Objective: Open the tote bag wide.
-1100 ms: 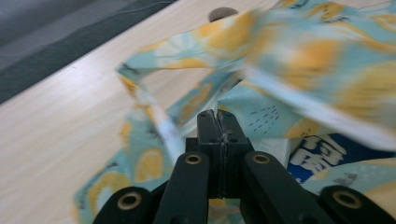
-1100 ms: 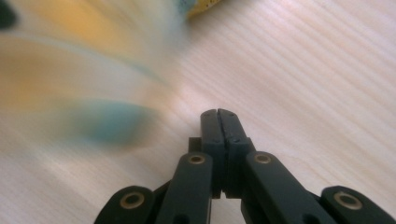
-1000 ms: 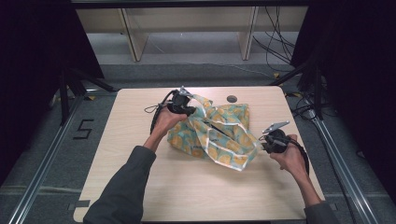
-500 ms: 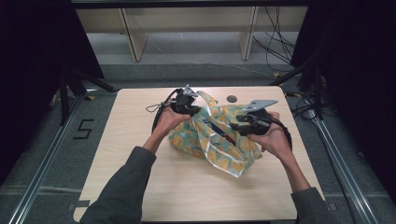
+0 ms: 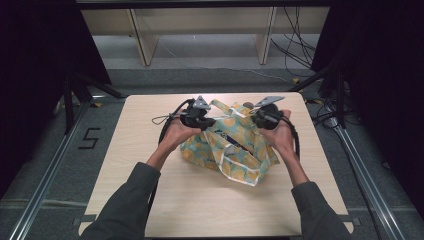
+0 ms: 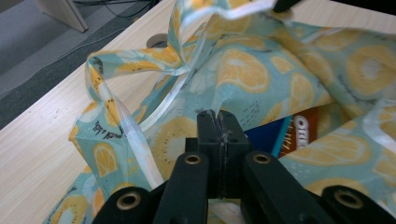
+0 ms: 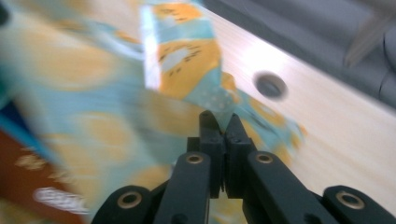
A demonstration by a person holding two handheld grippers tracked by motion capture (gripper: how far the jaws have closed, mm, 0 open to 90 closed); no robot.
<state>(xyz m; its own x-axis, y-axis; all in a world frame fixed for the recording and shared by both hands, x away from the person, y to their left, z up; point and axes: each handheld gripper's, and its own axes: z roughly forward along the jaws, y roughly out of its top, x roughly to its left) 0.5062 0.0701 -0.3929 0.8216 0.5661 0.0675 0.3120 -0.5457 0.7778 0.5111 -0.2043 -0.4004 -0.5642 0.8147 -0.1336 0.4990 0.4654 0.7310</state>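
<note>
Left hand-held gripper (image 6: 218,122) and right hand-held gripper (image 7: 219,126) each pinch the lemon-print bag's (image 5: 235,145) far rim; mouth open, box (image 6: 299,133) inside; further steps undeterminable.

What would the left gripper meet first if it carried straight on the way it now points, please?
Most likely the fabric bag itself: the left gripper, jaws together, points into its lemon-print cloth, with the blue and orange box in the opening just beside. Depth is hard to judge.
</note>
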